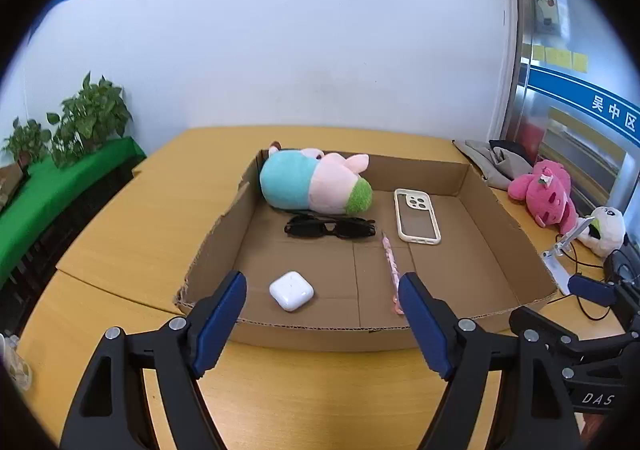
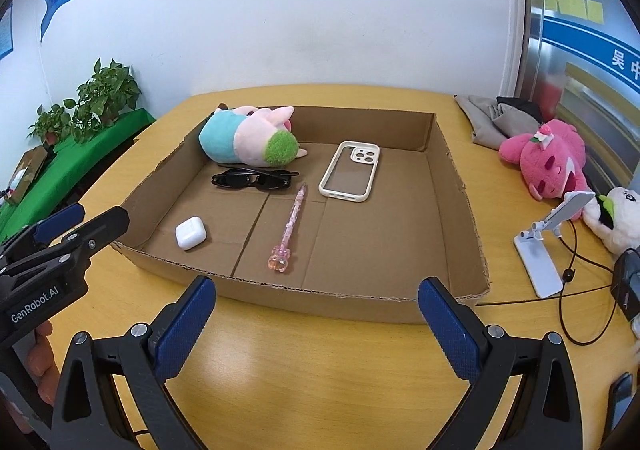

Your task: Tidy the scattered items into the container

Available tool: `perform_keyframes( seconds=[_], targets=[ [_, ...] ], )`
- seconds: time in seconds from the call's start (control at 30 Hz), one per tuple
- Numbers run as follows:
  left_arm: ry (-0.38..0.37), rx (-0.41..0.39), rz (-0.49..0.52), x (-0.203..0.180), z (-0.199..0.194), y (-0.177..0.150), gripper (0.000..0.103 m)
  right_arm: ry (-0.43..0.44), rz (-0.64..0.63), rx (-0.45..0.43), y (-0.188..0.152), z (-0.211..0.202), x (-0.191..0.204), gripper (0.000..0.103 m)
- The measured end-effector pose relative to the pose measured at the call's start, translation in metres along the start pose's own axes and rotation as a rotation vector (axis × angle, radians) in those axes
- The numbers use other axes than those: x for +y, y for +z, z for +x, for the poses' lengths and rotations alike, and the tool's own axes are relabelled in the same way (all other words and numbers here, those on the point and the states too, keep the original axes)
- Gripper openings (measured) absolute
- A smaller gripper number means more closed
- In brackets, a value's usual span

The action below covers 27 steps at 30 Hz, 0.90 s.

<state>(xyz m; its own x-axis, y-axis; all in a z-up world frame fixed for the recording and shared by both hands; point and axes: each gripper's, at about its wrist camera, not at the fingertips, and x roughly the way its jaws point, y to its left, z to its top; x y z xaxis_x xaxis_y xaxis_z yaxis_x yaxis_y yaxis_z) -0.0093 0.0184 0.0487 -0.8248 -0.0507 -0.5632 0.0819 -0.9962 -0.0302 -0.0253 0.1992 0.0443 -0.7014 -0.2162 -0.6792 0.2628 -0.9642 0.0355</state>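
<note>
box [image 2: 452, 186]: shallow brown cardboard, torn rim | L gripper [image 1: 322, 324] & R gripper [image 2: 316, 326]: released

The left tool [image 1: 322, 288] is held low and level with its blue-padded fingers [image 1: 219, 324] spread wide and nothing between them. The right tool [image 2: 316, 292] sits just to its right, likewise spread wide and holding nothing, fingers [image 2: 450, 328] pointing far. In the right wrist view a bare hand [image 2: 40, 366] grips the left tool's handle.
</note>
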Motion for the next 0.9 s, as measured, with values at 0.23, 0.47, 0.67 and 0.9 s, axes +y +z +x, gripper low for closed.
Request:
perform_keyframes(
  seconds=[0.23,0.47,0.67,0.9],
  targets=[
    [-0.005,-0.009,0.001,-0.002,-0.003,-0.001,0.08,-0.015,-0.007,-0.013,-0.002,-0.003,-0.001,0.103],
    [-0.014,0.03,0.011,-0.004,0.003,-0.003,0.08,-0.014,0.0,0.002,-0.005,-0.001,-0.002,0.103],
    [-0.02,0.048,0.016,-0.005,0.006,-0.007,0.08,-0.014,-0.001,0.009,-0.007,0.001,-0.001,0.103],
    [-0.009,0.071,0.025,-0.005,0.009,-0.01,0.08,-0.021,-0.005,0.013,-0.008,0.003,0.0,0.103]
  ],
)
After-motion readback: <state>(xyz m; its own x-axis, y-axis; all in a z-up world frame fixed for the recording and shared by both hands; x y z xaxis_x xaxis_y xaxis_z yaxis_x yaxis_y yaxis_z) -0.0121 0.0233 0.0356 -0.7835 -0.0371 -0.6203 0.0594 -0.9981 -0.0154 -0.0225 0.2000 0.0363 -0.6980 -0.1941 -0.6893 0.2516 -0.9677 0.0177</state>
